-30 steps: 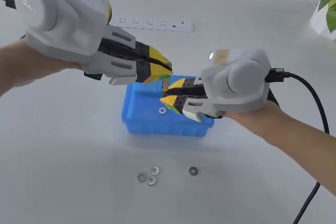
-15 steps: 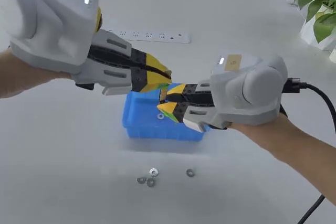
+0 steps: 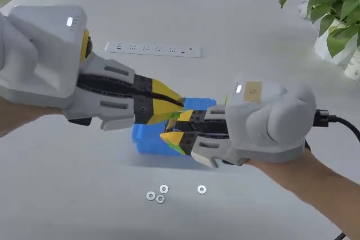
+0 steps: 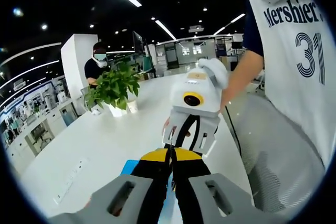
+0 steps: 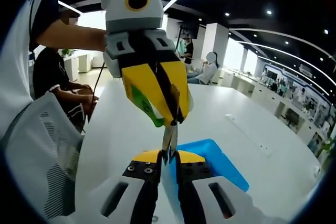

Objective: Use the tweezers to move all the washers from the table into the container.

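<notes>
We hold the two grippers tip to tip. The right gripper point(image 5: 168, 157) is clamped shut on one end of the tweezers point(image 5: 169, 137), a thin strip of bare steel, and the left gripper point(image 5: 176, 118) is closed on the other end. Beneath both sits the blue container point(image 3: 147, 141). Nearer us than the right gripper, four small silver washers point(image 3: 163, 189) lie on the white desk point(image 3: 67, 184), three bunched together and one apart.

White jersey point(image 4: 294, 51) on person: lettering "Mershier", cut at edge; number "31" beneath.
</notes>
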Tool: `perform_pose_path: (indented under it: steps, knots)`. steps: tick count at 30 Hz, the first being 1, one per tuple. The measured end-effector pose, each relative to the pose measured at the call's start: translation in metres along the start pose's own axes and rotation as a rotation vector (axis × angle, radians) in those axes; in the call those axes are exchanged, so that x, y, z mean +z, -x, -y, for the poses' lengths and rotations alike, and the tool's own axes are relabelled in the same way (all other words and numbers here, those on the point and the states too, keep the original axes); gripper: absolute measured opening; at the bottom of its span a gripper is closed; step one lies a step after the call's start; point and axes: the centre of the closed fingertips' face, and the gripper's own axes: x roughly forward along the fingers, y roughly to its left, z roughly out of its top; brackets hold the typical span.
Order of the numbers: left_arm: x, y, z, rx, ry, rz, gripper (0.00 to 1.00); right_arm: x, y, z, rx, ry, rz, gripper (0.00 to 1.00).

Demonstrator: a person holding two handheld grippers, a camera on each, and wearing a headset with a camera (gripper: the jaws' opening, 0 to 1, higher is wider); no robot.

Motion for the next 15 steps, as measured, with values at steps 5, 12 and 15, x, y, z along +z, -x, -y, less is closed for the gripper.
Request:
perform_pose_path:
  steps: [5, 12, 15]
  knots:
    - [-0.01, 0.005, 0.005, 0.0, 0.005, -0.018, 0.06, -0.01, 0.004, -0.009, 0.01, -0.003, -0.031, 0.12]
    - [-0.021, -0.005, 0.024, -0.056, 0.004, -0.041, 0.06, -0.029, 0.015, -0.02, 0.012, 0.003, -0.074, 0.12]
    - [-0.025, -0.012, 0.033, -0.084, 0.009, -0.045, 0.06, -0.04, 0.02, -0.025, 0.012, -0.002, -0.094, 0.12]
